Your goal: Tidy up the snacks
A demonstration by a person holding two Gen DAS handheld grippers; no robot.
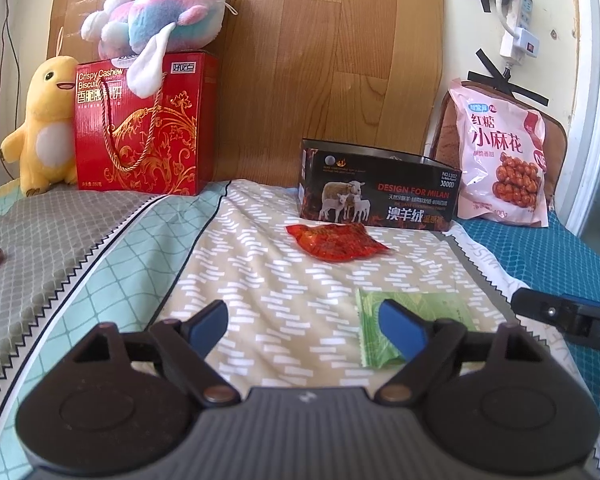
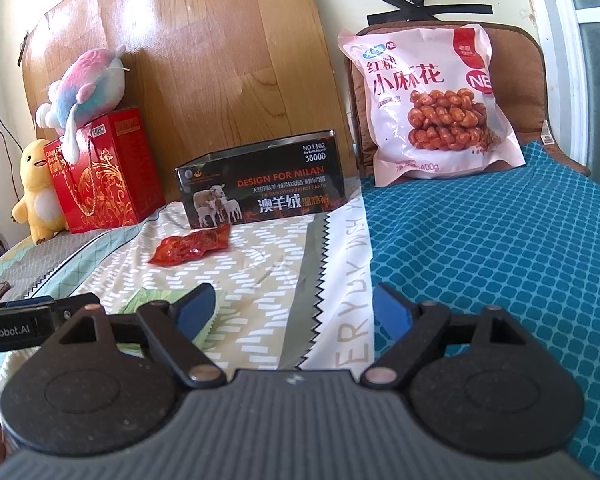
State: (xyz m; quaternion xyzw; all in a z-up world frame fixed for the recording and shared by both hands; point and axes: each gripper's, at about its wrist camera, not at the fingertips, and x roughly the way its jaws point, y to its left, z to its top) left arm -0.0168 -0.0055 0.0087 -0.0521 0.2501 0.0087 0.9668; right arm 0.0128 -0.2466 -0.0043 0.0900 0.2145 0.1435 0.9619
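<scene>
left tool (image 1: 302, 326) spread, over green packet (image 1: 412, 330) | right tool (image 2: 292, 310) spread, empty | red snack pouch (image 1: 336, 241) flat on bed (image 1: 260, 280), long axis left-right before black tin (image 1: 380, 190)

My bed (image 1: 260, 280) under patterned covers, red snack packet (image 1: 336, 242) and green packet (image 1: 404, 320) lying flat, black tin box (image 1: 380, 196) behind them, red gift box (image 1: 144, 128), yellow plush (image 1: 44, 124), pink snack bag (image 1: 504, 152) propped upright at the head end.

Red packet (image 1: 336, 241) glossy, crinkled plastic. Green packet (image 1: 416, 312) matt. Pink bag (image 2: 432, 104) smooth plastic. Dark box (image 2: 260, 188) glossy. Headboard (image 1: 320, 60) shiny wood. Bedspread (image 1: 260, 280) printed cloth. Plush toys (image 1: 160, 20) fuzzy.
</scene>
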